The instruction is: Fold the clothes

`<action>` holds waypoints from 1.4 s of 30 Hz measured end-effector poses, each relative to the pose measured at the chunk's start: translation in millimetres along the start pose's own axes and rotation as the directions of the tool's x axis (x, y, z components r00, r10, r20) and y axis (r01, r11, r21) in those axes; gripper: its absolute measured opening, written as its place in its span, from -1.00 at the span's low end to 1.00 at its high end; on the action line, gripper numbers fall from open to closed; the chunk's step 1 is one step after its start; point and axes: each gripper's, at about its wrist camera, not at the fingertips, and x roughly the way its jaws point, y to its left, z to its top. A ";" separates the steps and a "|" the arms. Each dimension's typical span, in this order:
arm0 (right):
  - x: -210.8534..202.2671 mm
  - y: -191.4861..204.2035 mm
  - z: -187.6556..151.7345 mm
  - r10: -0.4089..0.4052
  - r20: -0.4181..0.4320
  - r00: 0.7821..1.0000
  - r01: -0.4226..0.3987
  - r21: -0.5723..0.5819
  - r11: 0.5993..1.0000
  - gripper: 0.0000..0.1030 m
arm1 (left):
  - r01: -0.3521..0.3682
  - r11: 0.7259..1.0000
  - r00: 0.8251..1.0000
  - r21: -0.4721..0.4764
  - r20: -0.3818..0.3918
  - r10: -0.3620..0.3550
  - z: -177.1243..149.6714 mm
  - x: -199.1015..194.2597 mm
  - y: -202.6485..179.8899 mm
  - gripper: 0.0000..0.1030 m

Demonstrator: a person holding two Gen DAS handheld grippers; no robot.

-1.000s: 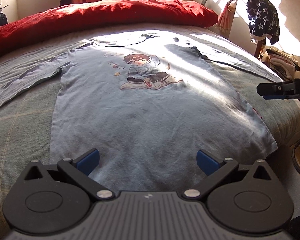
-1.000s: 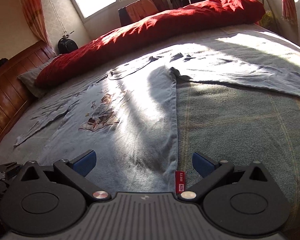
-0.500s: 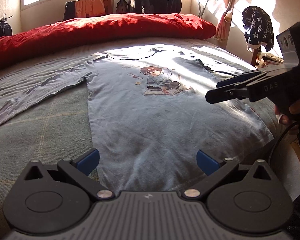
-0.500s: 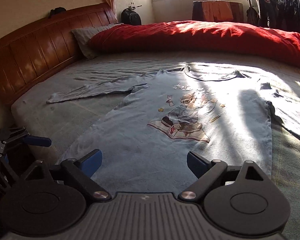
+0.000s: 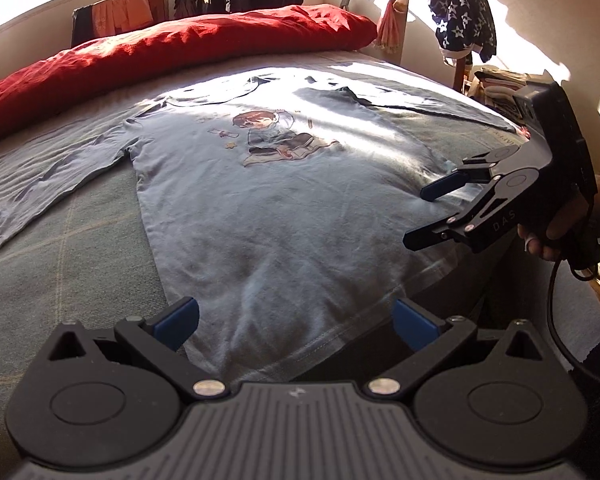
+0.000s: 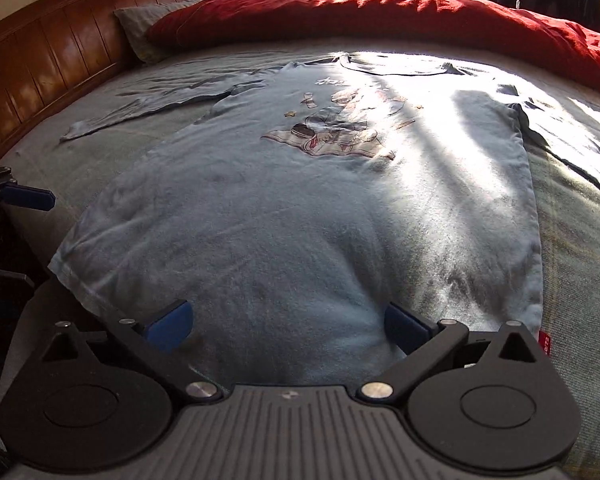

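A light blue long-sleeved shirt (image 5: 260, 208) with a cartoon print (image 5: 276, 136) lies flat, front up, on the bed, sleeves spread out to both sides; it also shows in the right wrist view (image 6: 300, 208). My left gripper (image 5: 296, 320) is open and empty just above the shirt's bottom hem, near its left corner. My right gripper (image 6: 286, 322) is open and empty over the hem near the right corner. It also shows in the left wrist view (image 5: 428, 216), held by a hand at the bed's right edge.
A red duvet (image 5: 172, 48) lies along the far side of the bed. A wooden headboard (image 6: 40, 72) and grey pillow (image 6: 140, 28) are at the left. A chair with a star-patterned garment (image 5: 464, 16) and stacked clothes stands to the right.
Both grippers have swung round: the left view has shifted left toward the hem's corner, the right gripper has moved in over the hem. Both stay open.
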 end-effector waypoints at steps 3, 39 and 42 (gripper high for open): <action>-4.7 1.5 6.3 0.007 0.017 1.000 -0.007 -0.019 1.000 1.00 | 0.005 1.000 1.000 0.025 -0.025 -0.004 -0.6 -6.8 0.2 0.99; 197.9 317.4 241.9 0.205 -0.102 0.974 -0.196 -0.833 0.518 0.50 | -0.170 0.976 0.962 0.137 -0.191 0.194 -36.6 -73.9 248.5 0.99; 218.0 350.1 242.9 0.218 -0.124 0.968 -0.211 -0.875 0.436 0.32 | -0.189 0.972 0.960 0.138 -0.184 0.212 -41.0 -80.4 265.8 0.99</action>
